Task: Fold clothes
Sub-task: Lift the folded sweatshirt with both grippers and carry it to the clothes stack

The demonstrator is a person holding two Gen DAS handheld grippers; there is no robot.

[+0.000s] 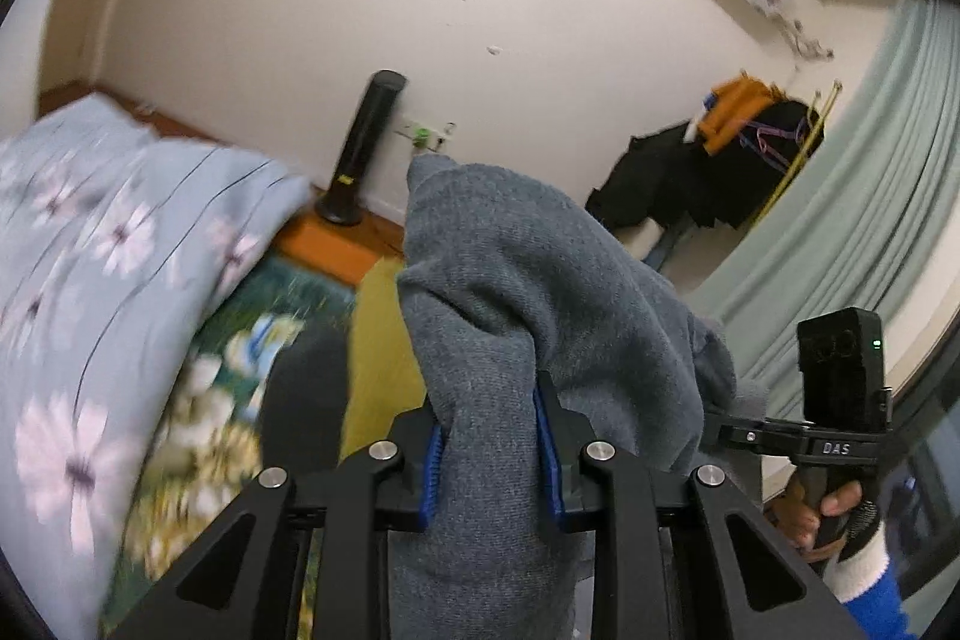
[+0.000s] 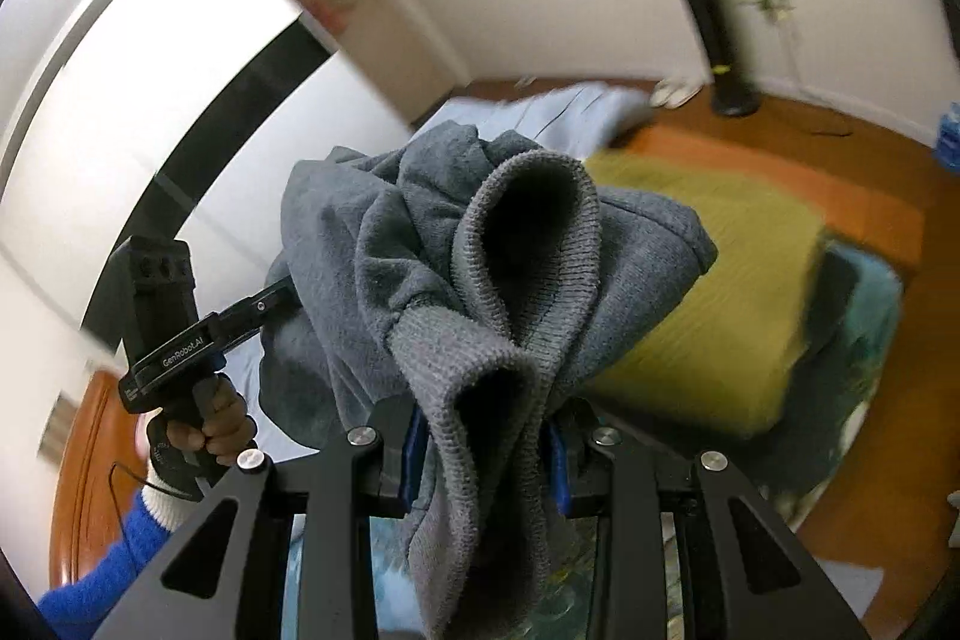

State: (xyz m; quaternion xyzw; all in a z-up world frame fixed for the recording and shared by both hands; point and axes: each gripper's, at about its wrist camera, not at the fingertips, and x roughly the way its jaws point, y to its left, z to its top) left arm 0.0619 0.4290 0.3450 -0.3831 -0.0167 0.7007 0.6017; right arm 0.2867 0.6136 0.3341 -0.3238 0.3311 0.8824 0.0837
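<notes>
Two hand-held grippers lift a grey sweater (image 1: pixel 528 280) clear of a bed (image 2: pixel 708 292) in a bedroom, each clamped on a bunch of the knit. The left gripper (image 1: pixel 489 460) has its blue pads pressed on a thick fold of cloth, jaws narrowed but kept apart by the fabric; the right gripper (image 2: pixel 483 466) pinches a ribbed cuff (image 2: pixel 528 232), its jaws likewise part-closed around the bunched hem. The sweater hangs in the air between the two, crumpled rather than spread, above a yellow blanket (image 2: pixel 720 250) and beside a floral quilt (image 1: pixel 108 244). The risk, judged from here: both grips hold wadded layers, not a single edge, so the knit could slide out of a pad, or the garment could come down twisted and fold crooked. A trailing sleeve may also drag the blanket or quilt out of place. Readable lettering: "DAS" on the right gripper's body in the left view, and "GenRobot.AI" on the left gripper's body in the right view. A yellow mark on the black tower (image 1: pixel 363 148) by the wall is too small to read.
</notes>
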